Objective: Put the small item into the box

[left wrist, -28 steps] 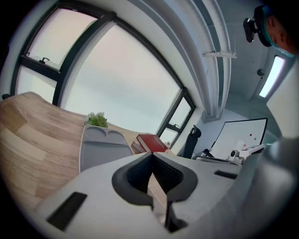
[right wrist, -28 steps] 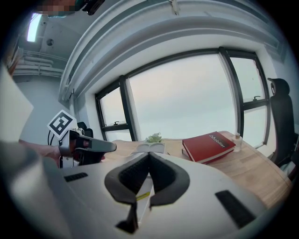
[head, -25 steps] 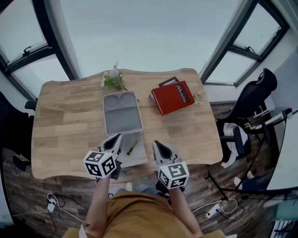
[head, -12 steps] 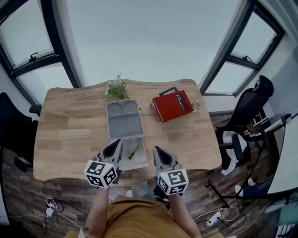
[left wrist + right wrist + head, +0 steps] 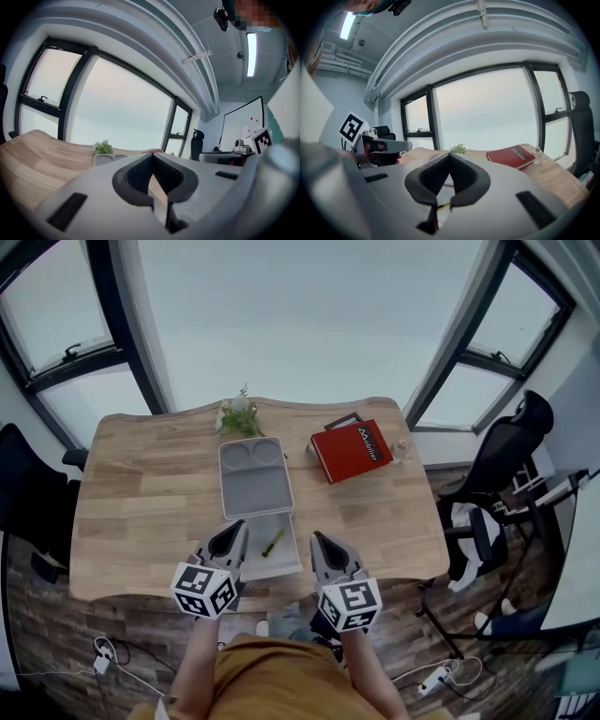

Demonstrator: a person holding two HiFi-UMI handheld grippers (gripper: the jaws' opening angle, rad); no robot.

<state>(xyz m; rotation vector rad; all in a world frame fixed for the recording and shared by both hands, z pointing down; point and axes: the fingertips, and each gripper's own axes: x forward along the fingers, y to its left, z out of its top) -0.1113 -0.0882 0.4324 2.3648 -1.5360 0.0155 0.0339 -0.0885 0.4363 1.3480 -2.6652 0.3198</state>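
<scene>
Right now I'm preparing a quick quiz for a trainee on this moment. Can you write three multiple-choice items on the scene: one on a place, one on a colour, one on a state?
1. Where does the red book lie relative to the grey box?
A. to its right
B. to its left
C. on top of it

2. What colour is the small item?
A. red
B. yellow-green
C. blue

3. How do the jaws of the left gripper and the right gripper stand?
A. both wide apart
B. both shut, holding nothing
C. left shut on the small item

Answers:
1. A, since the head view shows the book on the table to the right of the box, apart from it.
2. B, as it shows as a thin yellow-green stick on the pale near part of the box.
3. B, since each gripper view shows its jaw tips together with nothing between them.
</scene>
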